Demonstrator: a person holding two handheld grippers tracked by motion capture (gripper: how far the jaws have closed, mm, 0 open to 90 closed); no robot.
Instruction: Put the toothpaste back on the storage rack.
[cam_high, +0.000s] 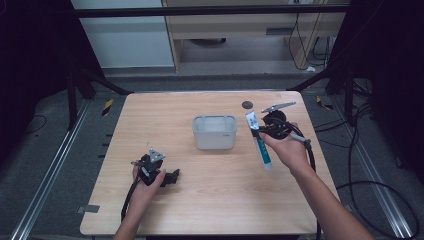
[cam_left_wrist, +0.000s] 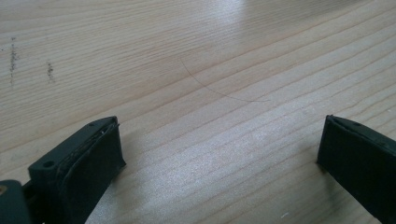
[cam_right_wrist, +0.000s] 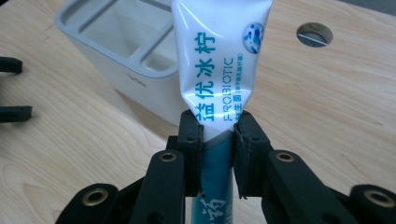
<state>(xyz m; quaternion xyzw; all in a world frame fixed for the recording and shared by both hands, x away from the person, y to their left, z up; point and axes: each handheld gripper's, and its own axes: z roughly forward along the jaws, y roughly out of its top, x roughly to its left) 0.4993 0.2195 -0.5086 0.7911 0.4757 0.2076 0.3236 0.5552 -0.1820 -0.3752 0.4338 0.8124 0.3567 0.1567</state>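
Right gripper view: right gripper clamped on toothpaste tube; left gripper wide, apparently empty.

Left hand-held gripper: held low at the near left of the bench, jaws spread wide, nothing between them. Left forearm enters from bottom edge. Right hand-held gripper: raised at the right, jaws clamped on a toothpaste tube. Right forearm extends from lower right.
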